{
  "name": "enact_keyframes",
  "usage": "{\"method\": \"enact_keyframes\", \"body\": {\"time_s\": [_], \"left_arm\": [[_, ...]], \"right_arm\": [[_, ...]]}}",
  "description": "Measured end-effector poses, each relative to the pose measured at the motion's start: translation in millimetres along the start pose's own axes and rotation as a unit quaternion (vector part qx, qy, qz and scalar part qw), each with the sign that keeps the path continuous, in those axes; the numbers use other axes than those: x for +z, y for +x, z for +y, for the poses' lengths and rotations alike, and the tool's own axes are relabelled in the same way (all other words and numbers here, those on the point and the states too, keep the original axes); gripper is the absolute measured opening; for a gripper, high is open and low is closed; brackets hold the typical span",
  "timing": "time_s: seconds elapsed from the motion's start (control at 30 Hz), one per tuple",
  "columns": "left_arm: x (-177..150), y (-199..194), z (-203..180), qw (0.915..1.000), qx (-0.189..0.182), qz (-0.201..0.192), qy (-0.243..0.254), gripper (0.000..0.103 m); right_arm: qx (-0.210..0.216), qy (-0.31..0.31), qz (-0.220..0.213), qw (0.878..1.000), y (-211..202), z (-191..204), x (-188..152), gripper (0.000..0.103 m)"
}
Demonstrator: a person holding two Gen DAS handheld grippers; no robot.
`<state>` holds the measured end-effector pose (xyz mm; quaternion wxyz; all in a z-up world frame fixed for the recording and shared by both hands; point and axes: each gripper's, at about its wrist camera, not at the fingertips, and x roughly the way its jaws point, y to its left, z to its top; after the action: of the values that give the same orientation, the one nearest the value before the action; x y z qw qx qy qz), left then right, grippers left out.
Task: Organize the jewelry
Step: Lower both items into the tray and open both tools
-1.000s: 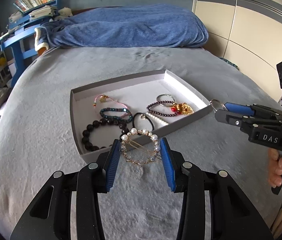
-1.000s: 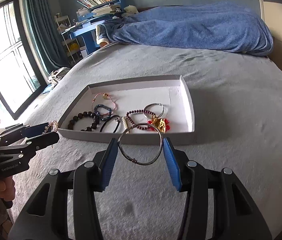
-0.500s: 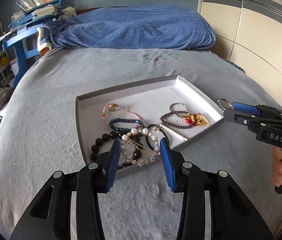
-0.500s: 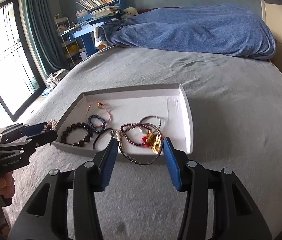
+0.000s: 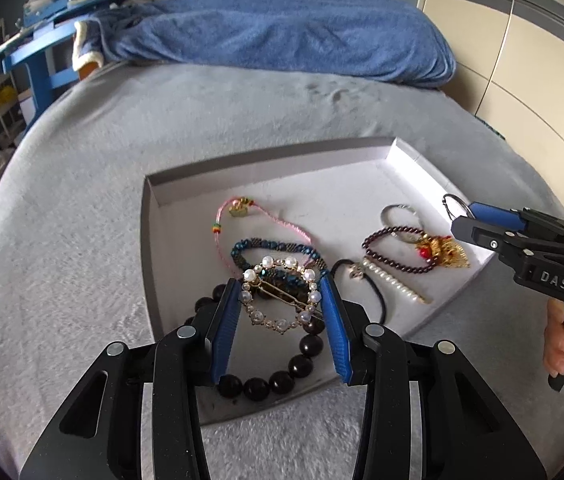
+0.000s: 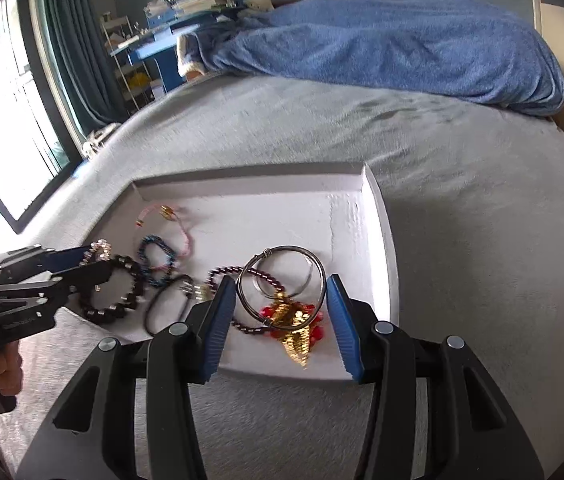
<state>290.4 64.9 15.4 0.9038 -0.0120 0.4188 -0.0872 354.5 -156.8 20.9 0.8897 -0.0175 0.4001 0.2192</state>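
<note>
A shallow grey tray point(image 5: 149, 248) point(image 6: 382, 240) lies on the bed and holds several bracelets. My left gripper point(image 5: 282, 284) is shut on a round pearl and gold hair clip point(image 5: 281, 295) and holds it above the tray's near left part, over a black bead bracelet point(image 5: 282, 376). My right gripper point(image 6: 282, 284) is shut on a thin silver bangle point(image 6: 284, 280) and holds it above the tray's near right part, over a gold and red ornament point(image 6: 298, 328). Each gripper shows in the other's view, the right point(image 5: 462, 216) and the left point(image 6: 95, 258).
A pink cord bracelet point(image 5: 241, 216), a blue bead bracelet point(image 5: 273, 246), a black cord point(image 5: 366, 284), a pearl bar point(image 5: 394, 282) and a dark red bead bracelet point(image 5: 394, 252) lie in the tray. A blue blanket point(image 5: 282, 36) lies at the bed's far end.
Both grippers have moved forward from the bed in front of the tray to above the tray, each still holding its piece.
</note>
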Motion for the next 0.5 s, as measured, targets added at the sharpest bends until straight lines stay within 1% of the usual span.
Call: {"method": "enact_keyframes", "body": {"time_s": [0.1,0.23,0.3,0.33,0.37,0.5], "left_arm": [[-1,8,1,0.9999,0.001,0.01,0.003,0.042],[-4,16,1,0.9998,0.002,0.022,0.003,0.043],[-6,16,1,0.9997,0.005,0.022,0.003,0.054],[-7,15,0,0.9998,0.006,0.018,0.005,0.06],[-7,12,-2,0.9998,0.007,0.014,0.008,0.064],[-4,2,-7,0.9998,0.011,-0.001,0.014,0.074]], "right_arm": [[0.003,0.01,0.017,1.0,9,-6,-3,0.047],[-0.003,0.005,0.021,1.0,11,-5,-7,0.047],[0.0,0.005,0.017,1.0,8,-4,-8,0.05],[0.001,0.006,0.015,1.0,7,-4,-7,0.054],[0.002,0.007,0.011,1.0,4,-4,-7,0.057],[0.001,0.009,-0.004,1.0,-10,-3,-10,0.058]]}}
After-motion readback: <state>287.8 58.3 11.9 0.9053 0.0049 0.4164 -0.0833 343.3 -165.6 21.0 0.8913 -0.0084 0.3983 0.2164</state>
